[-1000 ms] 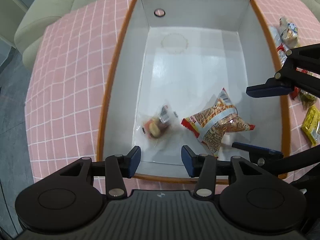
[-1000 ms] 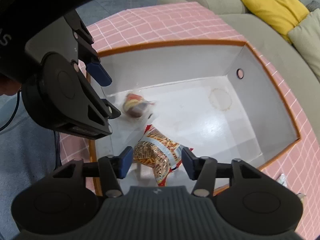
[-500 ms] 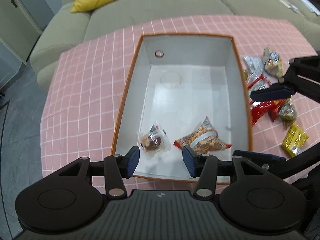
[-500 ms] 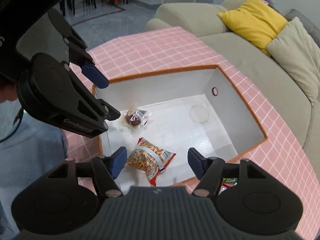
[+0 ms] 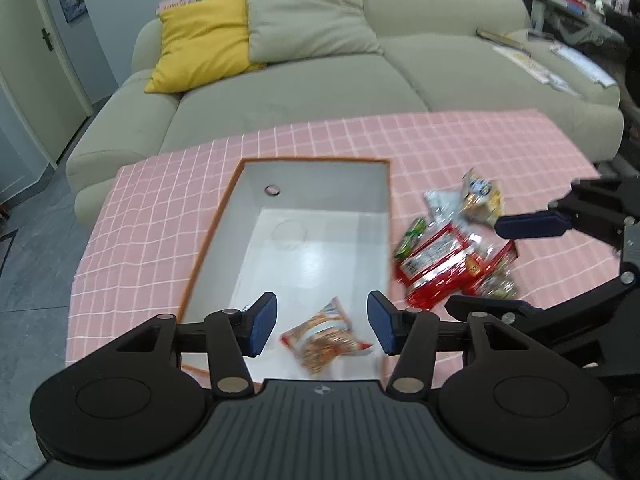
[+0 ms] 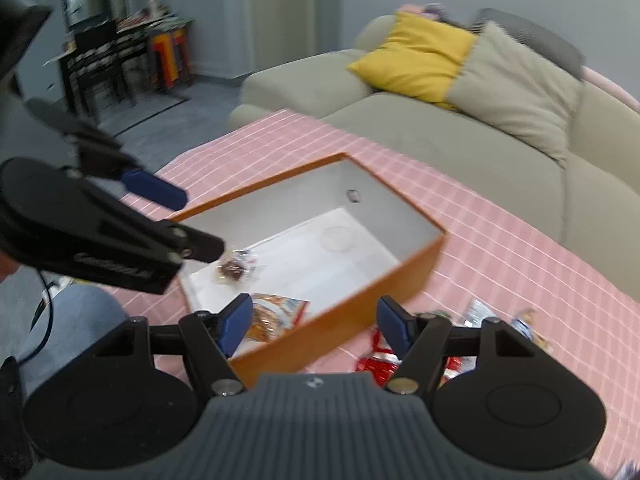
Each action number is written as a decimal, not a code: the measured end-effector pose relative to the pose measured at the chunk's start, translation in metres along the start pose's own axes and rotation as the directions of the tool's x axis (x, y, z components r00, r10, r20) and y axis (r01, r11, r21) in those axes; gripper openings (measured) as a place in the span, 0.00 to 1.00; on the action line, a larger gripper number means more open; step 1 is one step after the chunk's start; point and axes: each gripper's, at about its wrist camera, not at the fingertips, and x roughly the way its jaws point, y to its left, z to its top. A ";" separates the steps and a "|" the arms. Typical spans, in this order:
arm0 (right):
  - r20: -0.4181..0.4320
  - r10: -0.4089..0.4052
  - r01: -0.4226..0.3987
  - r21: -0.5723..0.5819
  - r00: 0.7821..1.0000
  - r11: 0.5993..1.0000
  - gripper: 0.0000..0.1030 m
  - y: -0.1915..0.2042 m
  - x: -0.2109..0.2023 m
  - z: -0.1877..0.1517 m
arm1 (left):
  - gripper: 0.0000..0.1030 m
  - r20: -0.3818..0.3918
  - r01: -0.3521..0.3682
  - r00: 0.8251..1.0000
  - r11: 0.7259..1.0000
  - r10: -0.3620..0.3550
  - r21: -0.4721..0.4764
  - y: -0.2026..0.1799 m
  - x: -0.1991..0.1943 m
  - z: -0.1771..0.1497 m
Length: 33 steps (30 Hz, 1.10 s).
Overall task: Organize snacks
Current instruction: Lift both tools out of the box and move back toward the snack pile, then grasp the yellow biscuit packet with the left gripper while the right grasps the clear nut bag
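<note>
Two pkts sit in the orange-rimmed white cardboard box (image 5: 248,208) — orange crinkly snack bag (image 5: 324,338), small clear wrapped sweet (image 6: 234,268). Approx. six foil pkts (image 5: 448,248) remain beside it. Left gripper (image 5: 322,322) jaws opening, empty; right gripper (image 6: 316,322) — parted, empty.

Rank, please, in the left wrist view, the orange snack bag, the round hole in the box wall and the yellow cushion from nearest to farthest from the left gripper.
1. Orange snack bag: in the box, just ahead of the left gripper.
2. Round hole: far box wall.
3. Yellow cushion: on the sofa, beyond the table.
</note>
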 end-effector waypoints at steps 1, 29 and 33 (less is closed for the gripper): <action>0.006 -0.014 0.013 0.014 1.000 1.000 0.65 -0.003 -0.004 -0.005 | 0.60 0.013 -0.003 1.000 1.000 0.003 -0.005 -0.005 -0.002 -0.001; -0.128 -0.263 0.293 0.391 0.956 0.872 0.80 -0.093 -0.003 -0.172 | 0.61 -0.034 0.215 0.975 0.971 -0.220 -0.109 -0.099 0.072 -0.060; -0.161 -0.229 0.276 0.421 0.960 0.864 0.80 -0.098 0.008 -0.179 | 0.62 -0.062 0.239 0.967 0.966 -0.246 -0.095 -0.105 0.083 -0.065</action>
